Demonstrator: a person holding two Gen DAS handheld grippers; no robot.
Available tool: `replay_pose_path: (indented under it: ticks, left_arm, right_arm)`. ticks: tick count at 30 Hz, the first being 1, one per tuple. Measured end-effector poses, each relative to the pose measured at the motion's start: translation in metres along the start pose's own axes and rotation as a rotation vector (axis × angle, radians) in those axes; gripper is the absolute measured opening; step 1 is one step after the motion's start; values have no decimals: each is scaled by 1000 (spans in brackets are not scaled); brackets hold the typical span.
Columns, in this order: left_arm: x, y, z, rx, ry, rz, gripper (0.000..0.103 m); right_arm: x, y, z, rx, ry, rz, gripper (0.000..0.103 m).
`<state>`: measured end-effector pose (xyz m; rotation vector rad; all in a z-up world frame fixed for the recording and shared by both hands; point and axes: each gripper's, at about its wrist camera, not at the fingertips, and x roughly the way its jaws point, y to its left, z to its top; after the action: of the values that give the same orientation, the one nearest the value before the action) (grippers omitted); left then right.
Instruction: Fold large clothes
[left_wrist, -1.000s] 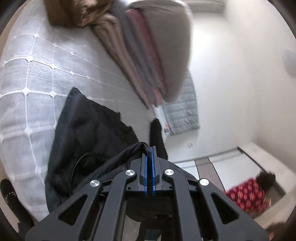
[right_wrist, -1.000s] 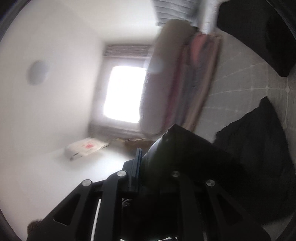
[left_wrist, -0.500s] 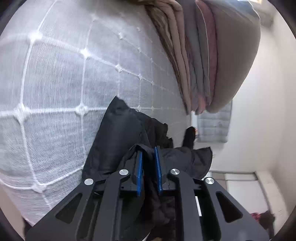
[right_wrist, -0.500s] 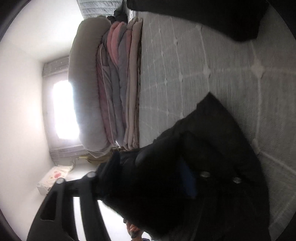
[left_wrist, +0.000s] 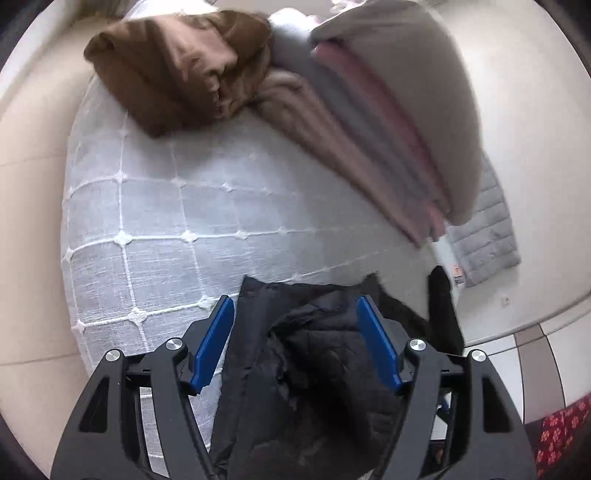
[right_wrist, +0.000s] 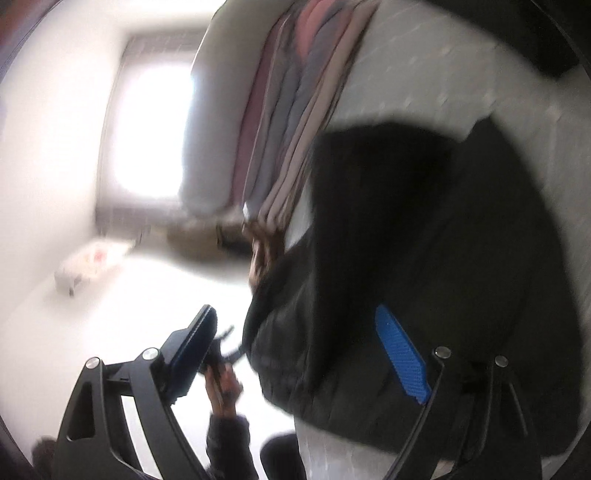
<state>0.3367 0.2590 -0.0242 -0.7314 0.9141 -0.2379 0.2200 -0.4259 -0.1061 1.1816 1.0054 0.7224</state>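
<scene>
Place: a bedroom in a home
Bed (left_wrist: 155, 221): white coverlet with a stitched grid pattern
Bedding: folded blankets (left_wrist: 373, 122) in pink, grey and beige stacked at the far side, a grey cushion on top
Clothes: a brown garment (left_wrist: 177, 70) heaped on the bed, a black jacket (left_wrist: 314, 369) near its edge
Window (right_wrist: 151, 122): bright, in a white wall
Floor (left_wrist: 532, 354): pale tiles

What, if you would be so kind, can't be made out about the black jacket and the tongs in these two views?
- Left wrist view: black jacket is cut off by the bottom edge and the left tongs, opening around it.
- Right wrist view: motion blur smears the jacket; contact with the opening right tongs is unclear.
- The folded stack is too blurred to count.
</scene>
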Motion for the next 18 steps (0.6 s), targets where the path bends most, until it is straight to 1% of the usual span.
replay_pose_path:
  ticks: [1, 3, 5, 7, 9, 11, 12, 14, 15, 18]
  left_arm:
    - [-2, -4, -4, 21, 4, -20, 66]
    - [-5, -17, -16, 96, 29, -62, 67]
    - [-6, -31, -40, 222, 100, -103, 67]
    - [-2, -44, -61, 345, 167, -125, 67]
    - [0, -57, -89, 487, 228, -102, 67]
    - [6, -68, -113, 587, 288, -79, 67]
    - [9, -73, -120, 621, 309, -70, 67]
    - [20, -89, -139, 724, 344, -37, 67]
    - [23, -98, -146, 766, 358, -24, 67]
    - [37, -115, -158, 835, 400, -5, 67]
  right_arm:
    - [2, 1, -6, -6, 16, 2, 85]
    - [11, 5, -15, -22, 48, 1, 85]
    - [20, 6, -22, -30, 81, -3, 85]
    - [25, 7, -31, -44, 110, -15, 85]
    - [27, 12, -41, -63, 147, -24, 85]
    - [36, 14, -43, -73, 171, -25, 85]
    - [42, 16, -42, -79, 187, -24, 86]
    - [62, 20, -41, -81, 211, -16, 86]
    - [70, 21, -39, -80, 225, -11, 87]
    - [91, 24, -32, -79, 264, 4, 87]
